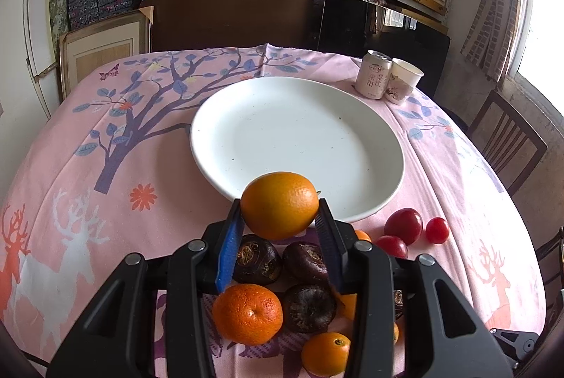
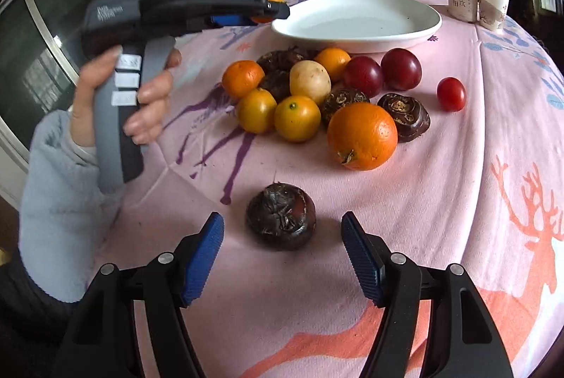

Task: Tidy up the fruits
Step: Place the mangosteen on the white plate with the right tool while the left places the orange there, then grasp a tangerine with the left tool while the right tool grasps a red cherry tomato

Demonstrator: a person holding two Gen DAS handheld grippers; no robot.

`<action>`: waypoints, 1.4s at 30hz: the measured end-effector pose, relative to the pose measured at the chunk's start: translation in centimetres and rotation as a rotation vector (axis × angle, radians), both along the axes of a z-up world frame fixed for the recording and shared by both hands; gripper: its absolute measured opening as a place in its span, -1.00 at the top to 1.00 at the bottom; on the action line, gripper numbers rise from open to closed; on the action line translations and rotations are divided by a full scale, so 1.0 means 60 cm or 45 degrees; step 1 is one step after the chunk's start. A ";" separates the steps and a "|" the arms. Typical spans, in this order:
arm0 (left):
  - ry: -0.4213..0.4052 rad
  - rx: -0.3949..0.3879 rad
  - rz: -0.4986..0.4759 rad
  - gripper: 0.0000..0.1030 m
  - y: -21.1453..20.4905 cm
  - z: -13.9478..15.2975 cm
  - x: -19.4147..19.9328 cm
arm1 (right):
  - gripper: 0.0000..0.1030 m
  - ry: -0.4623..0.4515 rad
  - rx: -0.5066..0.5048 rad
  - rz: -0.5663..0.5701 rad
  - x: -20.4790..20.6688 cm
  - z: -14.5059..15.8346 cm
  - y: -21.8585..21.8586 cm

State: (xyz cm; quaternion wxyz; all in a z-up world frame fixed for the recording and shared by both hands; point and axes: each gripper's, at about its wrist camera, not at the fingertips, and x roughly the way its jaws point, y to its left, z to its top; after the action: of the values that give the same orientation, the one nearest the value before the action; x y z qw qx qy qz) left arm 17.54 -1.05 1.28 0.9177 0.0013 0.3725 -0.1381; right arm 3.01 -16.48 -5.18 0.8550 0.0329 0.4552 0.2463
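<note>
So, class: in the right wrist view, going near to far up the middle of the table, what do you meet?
Right gripper, open → dark water chestnut → big orange → pale potato → white plate.

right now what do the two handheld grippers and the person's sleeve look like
Both grippers, the left gripper and the right gripper, have black plastic bodies with silver screw heads and ribbed blue pads on the fingers. From the right wrist view, the left one has a grey curved handle with small white labels and white lettering on its black top. The hand holding it comes out of a fuzzy pale blue-grey sleeve.
</note>
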 end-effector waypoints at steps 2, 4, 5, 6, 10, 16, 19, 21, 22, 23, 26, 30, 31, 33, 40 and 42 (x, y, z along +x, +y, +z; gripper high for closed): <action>0.002 0.005 -0.006 0.22 -0.002 -0.001 0.000 | -0.14 -0.034 -0.038 -0.006 0.004 -0.001 0.009; 0.011 0.009 -0.014 0.22 -0.004 -0.003 0.001 | 0.16 -0.025 -0.036 0.007 0.015 -0.004 0.011; 0.014 0.011 -0.015 0.22 -0.005 -0.004 0.002 | 0.16 -0.032 -0.041 0.009 0.016 0.000 0.011; 0.018 0.012 -0.018 0.22 -0.006 -0.004 0.004 | 0.16 -0.039 -0.046 0.016 0.015 0.002 0.013; 0.024 0.015 -0.026 0.22 -0.020 0.006 0.027 | 0.16 -0.081 0.017 -0.007 0.038 0.046 -0.012; 0.037 0.071 -0.006 0.22 -0.045 -0.002 0.080 | 0.16 -0.218 0.100 -0.308 0.197 0.120 -0.075; 0.112 0.061 0.024 0.22 -0.036 -0.031 0.101 | 0.15 -0.158 0.156 -0.406 0.279 0.092 -0.086; 0.138 0.067 0.027 0.21 -0.030 -0.043 0.109 | 0.14 -0.104 0.218 -0.431 0.315 0.064 -0.090; 0.143 0.064 0.034 0.20 -0.026 -0.046 0.112 | 0.12 -0.082 0.249 -0.438 0.325 0.052 -0.093; 0.140 0.062 0.037 0.13 -0.024 -0.047 0.114 | 0.09 -0.074 0.264 -0.444 0.330 0.044 -0.096; 0.099 0.066 0.039 -0.19 -0.020 -0.040 0.107 | -0.17 -0.138 0.261 -0.467 0.320 0.051 -0.109; 0.044 0.083 0.037 -0.20 -0.010 -0.022 0.084 | -0.17 -0.185 0.298 -0.481 0.287 0.071 -0.129; 0.025 0.092 0.043 -0.20 -0.005 -0.017 0.074 | -0.17 -0.195 0.302 -0.495 0.275 0.074 -0.136; -0.007 0.103 0.063 -0.20 0.007 -0.010 0.055 | -0.17 -0.228 0.289 -0.507 0.255 0.080 -0.145; 0.024 0.116 0.121 -0.20 0.056 -0.032 -0.027 | -0.37 -0.260 0.202 -0.579 0.171 0.062 -0.183; 0.042 0.144 0.117 -0.21 0.059 -0.043 -0.050 | -0.42 -0.244 0.228 -0.597 0.159 0.056 -0.194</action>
State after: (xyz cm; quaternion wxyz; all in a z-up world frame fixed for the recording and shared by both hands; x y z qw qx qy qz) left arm 14.51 2.46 -1.31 0.9153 0.0337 0.3943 -0.0745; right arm 12.53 -28.11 -1.84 0.9215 0.1894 0.3287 0.0828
